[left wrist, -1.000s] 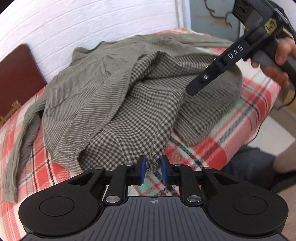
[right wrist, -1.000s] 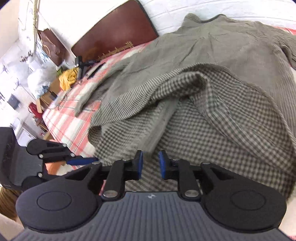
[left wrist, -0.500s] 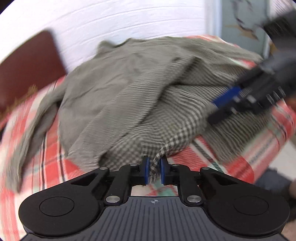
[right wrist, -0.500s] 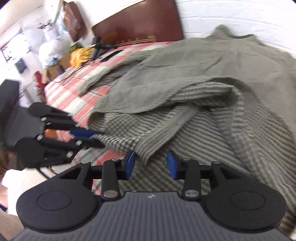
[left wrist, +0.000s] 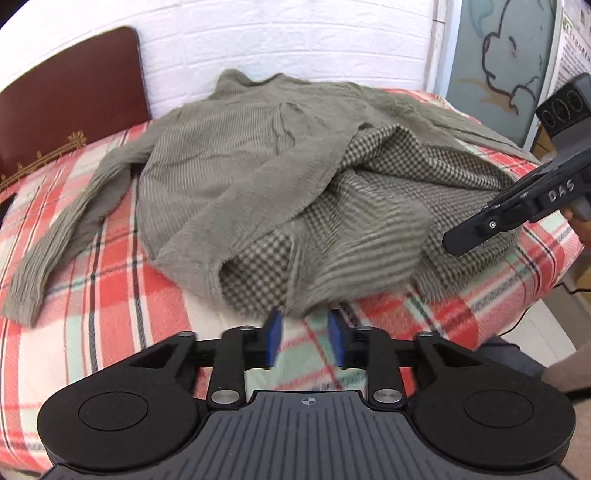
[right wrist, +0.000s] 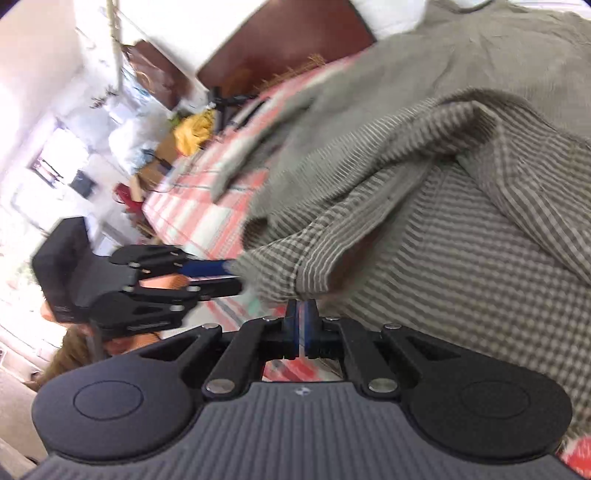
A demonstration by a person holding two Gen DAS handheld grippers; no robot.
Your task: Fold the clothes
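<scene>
A grey-green sweater [left wrist: 236,177] with a checked inner side [left wrist: 406,206] lies crumpled on the bed, one sleeve [left wrist: 62,236] stretched out to the left. My left gripper [left wrist: 304,343] hovers at the near hem with its jaws opening. Only the bedspread shows between them, and the hem lies just past the tips. My right gripper [right wrist: 301,321] is closing its jaws, and they pinch the checked hem [right wrist: 295,277] at their tips. Each gripper also appears in the other's view: the right gripper [left wrist: 452,243] over the sweater's right side, the left gripper [right wrist: 232,276] beside the hem.
A red, white and green plaid bedspread [left wrist: 110,314] covers the bed. A brown headboard [left wrist: 66,99] and a white brick wall [left wrist: 295,33] stand behind it. A person's leg [left wrist: 517,358] is at the bed's right edge. Cluttered furniture [right wrist: 155,140] lies beyond the bed's far side.
My left jaws, pinched on the hem half a second ago, have opened and drawn back from it. The right jaws have narrowed onto the hem, and the right gripper has tilted.
</scene>
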